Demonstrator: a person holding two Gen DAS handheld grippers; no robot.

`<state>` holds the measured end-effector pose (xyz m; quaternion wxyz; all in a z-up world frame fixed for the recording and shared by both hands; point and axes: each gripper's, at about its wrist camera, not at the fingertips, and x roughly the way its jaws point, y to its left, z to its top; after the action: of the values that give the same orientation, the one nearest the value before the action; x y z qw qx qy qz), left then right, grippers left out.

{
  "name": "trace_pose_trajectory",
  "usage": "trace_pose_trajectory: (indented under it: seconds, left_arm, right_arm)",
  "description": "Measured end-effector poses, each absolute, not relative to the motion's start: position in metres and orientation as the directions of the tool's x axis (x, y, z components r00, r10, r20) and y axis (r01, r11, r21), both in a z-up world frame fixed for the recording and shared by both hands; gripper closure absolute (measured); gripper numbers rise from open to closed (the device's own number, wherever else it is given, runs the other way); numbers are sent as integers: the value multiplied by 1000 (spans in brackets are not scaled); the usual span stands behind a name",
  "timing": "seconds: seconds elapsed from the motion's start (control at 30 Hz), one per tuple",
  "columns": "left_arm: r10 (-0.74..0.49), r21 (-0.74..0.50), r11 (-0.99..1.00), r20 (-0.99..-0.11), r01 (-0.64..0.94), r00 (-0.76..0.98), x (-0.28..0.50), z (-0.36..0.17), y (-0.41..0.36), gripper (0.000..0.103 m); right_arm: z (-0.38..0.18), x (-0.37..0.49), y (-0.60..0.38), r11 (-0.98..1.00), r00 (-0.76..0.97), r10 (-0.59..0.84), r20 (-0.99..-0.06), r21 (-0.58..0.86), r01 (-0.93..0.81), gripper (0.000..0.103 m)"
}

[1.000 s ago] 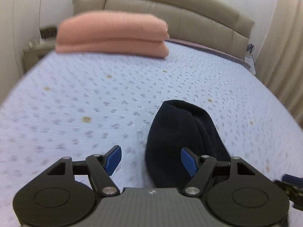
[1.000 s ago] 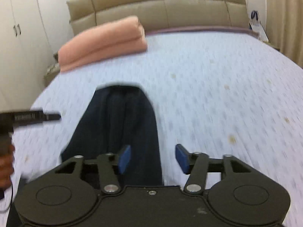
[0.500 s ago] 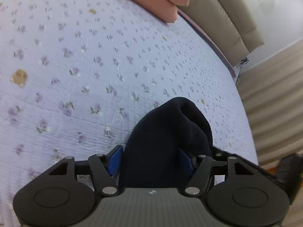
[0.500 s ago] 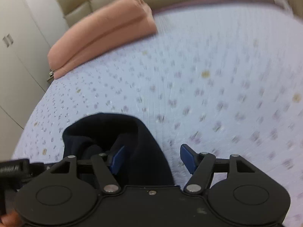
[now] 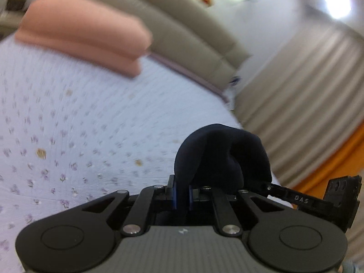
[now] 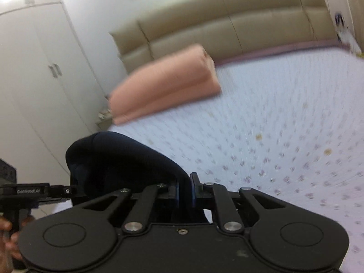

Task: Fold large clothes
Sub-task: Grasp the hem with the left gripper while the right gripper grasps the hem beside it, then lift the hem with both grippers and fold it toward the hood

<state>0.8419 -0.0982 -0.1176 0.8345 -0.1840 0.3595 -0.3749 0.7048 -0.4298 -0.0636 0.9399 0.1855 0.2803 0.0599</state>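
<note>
A dark navy garment is bunched up and lifted off the bed. My left gripper is shut on its near edge, with cloth pinched between the blue pads. In the right wrist view the same garment rises in a hump at the left. My right gripper is shut on its edge too. The other gripper's black body shows at the right of the left wrist view and at the left of the right wrist view. The rest of the garment is hidden below the grippers.
The bed has a pale lilac flowered sheet. A folded pink blanket lies near the beige headboard. White wardrobe doors stand on the left and striped curtains on the right.
Both grippers have shut on the navy garment and lifted it off the sheet. Both cameras have tilted up toward the headboard.
</note>
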Motion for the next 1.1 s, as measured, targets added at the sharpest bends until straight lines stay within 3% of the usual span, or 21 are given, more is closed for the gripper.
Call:
trace_pose_trajectory:
  seconds: [0.2,0.4,0.5,0.57,0.63,0.7,0.9,0.93,1.1]
  left_arm:
    - [-793,-482,605,-437,633,424,724,-66,-75,93]
    - [-756,-380,599,-561,705,339,596,-67,-51,91]
    - [-708,-398,591,-673,701,214,538,-93,-33,81]
    - [-672,-435,612,-726,660,144,511,-111,-17,78]
    - [-646,-468,661,-753,587,126,496,-129,-1,75]
    - [-638,-505,705,-759,498,134,493,-145,7,69]
    - [-662,-592,745,-712,308,233,517,-200,-12,58]
    - [-664,-605,746,-710,280,234,520,-208,-15,58]
    - [-681,-652,732,-710,197,180,547,-249,-45,58]
  right_arm:
    - [1,581,-391,948,846,234,-479,305,-89,90]
    - [0,468,-349,962,760,251,-599,243,-126,88]
    - [-27,426,-335,962,635,266,-725,246,-122,76]
    - [-49,404,-333,966,542,246,-804,250,-68,44]
    - [-70,386,-337,958,481,234,-845,285,35,44]
    - [-89,380,-341,926,441,249,-862,346,152,31]
    - [-142,391,-340,752,483,311,-818,523,402,21]
    - [-151,394,-341,725,487,294,-823,524,447,17]
    - [-185,412,-347,687,482,206,-852,477,548,17]
